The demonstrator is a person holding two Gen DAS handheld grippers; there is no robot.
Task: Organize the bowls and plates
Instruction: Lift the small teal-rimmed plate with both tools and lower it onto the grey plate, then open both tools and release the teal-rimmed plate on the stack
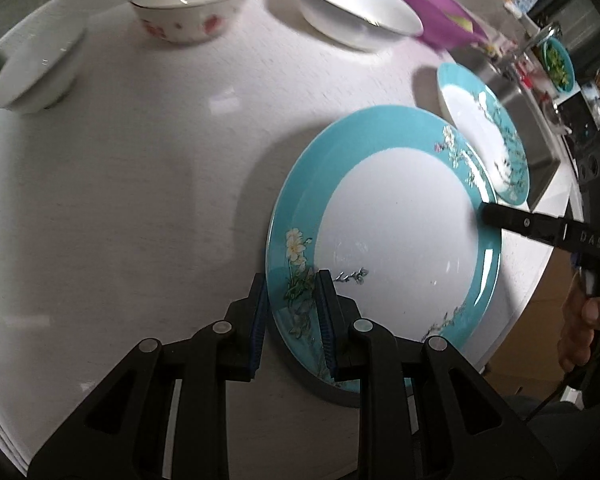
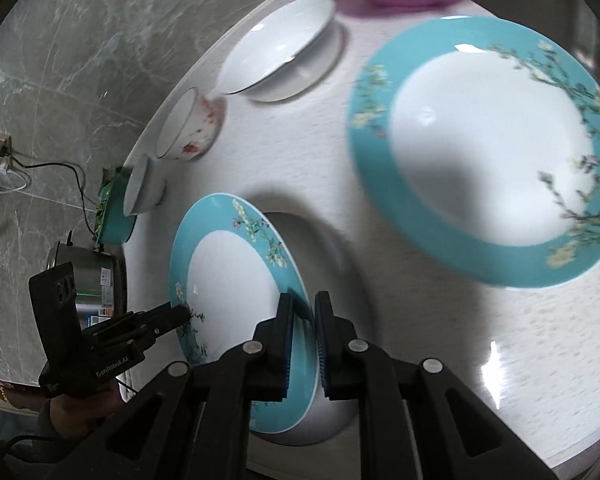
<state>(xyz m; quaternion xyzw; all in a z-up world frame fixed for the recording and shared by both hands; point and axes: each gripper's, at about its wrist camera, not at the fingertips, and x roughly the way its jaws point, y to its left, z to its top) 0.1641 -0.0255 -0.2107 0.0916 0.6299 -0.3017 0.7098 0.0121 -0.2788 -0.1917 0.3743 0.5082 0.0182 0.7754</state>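
**Teal plate pinched from two sides over white counter**

Black jaws of left gripper (image 1: 292, 312) nearly closed on near rim of held plate (image 1: 384, 240), blue pads either side of the painted flowers. Right gripper (image 2: 303, 340) clamped likewise on the opposite rim; lower edge of that plate hidden behind both linkages. Beyond the held plate, a second teal plate (image 1: 484, 136), cut off by the right gripper's finger in the left view, shown whole only in the right view. Farther off, a wide white bowl (image 1: 352, 8), a red-flowered bowl (image 1: 188, 4) and a small white bowl (image 1: 36, 64). Purple container (image 1: 428, 12) behind the wide bowl, blurred, contents unclear. White speckled counter (image 1: 140, 200); steel sink (image 1: 540, 148) beyond the second plate. Grey marbled floor (image 2: 40, 60) and steel pot (image 2: 100, 280) seen only from the right view.
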